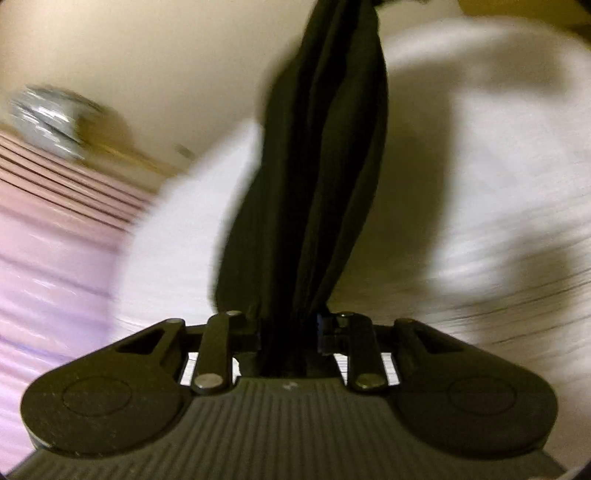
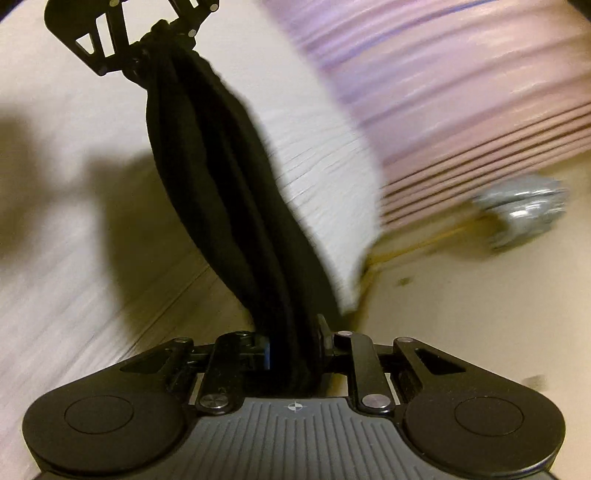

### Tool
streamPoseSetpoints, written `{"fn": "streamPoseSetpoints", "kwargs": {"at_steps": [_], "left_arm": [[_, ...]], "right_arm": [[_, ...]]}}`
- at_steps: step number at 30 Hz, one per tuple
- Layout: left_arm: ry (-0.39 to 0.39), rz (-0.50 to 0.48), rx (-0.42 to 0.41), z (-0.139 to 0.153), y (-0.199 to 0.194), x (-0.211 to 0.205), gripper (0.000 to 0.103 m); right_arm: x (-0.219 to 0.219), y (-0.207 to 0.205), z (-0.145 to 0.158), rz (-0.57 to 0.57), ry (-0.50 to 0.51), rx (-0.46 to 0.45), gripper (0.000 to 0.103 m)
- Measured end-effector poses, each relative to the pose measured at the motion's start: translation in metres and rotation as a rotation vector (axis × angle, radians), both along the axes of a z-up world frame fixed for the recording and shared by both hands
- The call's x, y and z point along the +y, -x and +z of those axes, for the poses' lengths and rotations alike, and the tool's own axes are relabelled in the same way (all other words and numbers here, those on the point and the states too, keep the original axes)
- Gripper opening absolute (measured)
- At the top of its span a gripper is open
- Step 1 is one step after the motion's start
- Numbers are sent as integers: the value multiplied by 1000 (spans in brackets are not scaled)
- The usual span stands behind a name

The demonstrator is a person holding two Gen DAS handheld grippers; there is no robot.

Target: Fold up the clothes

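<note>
Between both claws I had the black garment [image 2: 236, 206] strung out as a bunched rope, clear of the white surface [image 1: 498, 155] below. Left gripper [image 1: 288, 332] was pinched onto one end, cloth packed between its jaws. Right gripper [image 2: 295, 350] was pinched onto the other end, same way. From the right wrist view I could see the left gripper [image 2: 159, 33] up top with fabric gathered in its jaws. Both views were smeared, so fine detail of the hem was unreadable. Pink striped fabric [image 2: 461, 92] and a blurred silver object [image 2: 524, 210] sat off to the side, not touching the load. My read: cloth was too bunched for a clean fold. Best approach would be equal tension, matched height, lay it flat on the white surface, then release.
</note>
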State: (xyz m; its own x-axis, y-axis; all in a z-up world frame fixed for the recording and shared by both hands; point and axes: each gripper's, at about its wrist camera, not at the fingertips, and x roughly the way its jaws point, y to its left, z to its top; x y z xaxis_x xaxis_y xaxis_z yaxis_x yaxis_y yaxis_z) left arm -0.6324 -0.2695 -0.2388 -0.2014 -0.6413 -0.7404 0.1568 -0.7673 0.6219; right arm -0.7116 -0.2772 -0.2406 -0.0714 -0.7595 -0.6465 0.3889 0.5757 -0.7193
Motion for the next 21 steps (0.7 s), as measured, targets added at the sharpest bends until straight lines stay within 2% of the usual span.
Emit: {"fn": "streamPoseSetpoints", "kwargs": {"at_steps": [1, 3, 4, 6, 7, 10, 12, 14, 17, 19, 21], "left_arm": [[-54, 2, -35, -32, 13, 6, 28], [-11, -10, -63, -64, 22, 26, 27], [13, -3, -56, -69, 22, 31, 28], [-17, 26, -22, -61, 18, 30, 34], [-35, 41, -5, -56, 15, 29, 35], [-155, 104, 55, -26, -6, 22, 39], [-236, 185, 117, -3, -26, 13, 39], [-265, 272, 183, 14, -44, -5, 39], [-301, 402, 281, 40, -72, -34, 38], [-307, 457, 329, 46, -77, -55, 38], [-303, 475, 371, 37, -67, -93, 37]], "right_arm": [[4, 9, -28, 7, -71, 4, 21], [16, 23, -63, 8, -185, -13, 23], [26, 29, -72, 15, -182, -21, 23], [39, 38, -73, -8, -167, -55, 29], [43, 42, -70, -34, -173, -78, 30], [49, 55, -43, -132, -217, -159, 30], [52, 64, -19, -208, -231, -218, 30], [52, 76, 8, -297, -241, -313, 30], [24, 85, 40, -382, -228, -454, 30], [3, 92, 56, -431, -221, -545, 30], [-26, 99, 58, -488, -240, -650, 30]]}}
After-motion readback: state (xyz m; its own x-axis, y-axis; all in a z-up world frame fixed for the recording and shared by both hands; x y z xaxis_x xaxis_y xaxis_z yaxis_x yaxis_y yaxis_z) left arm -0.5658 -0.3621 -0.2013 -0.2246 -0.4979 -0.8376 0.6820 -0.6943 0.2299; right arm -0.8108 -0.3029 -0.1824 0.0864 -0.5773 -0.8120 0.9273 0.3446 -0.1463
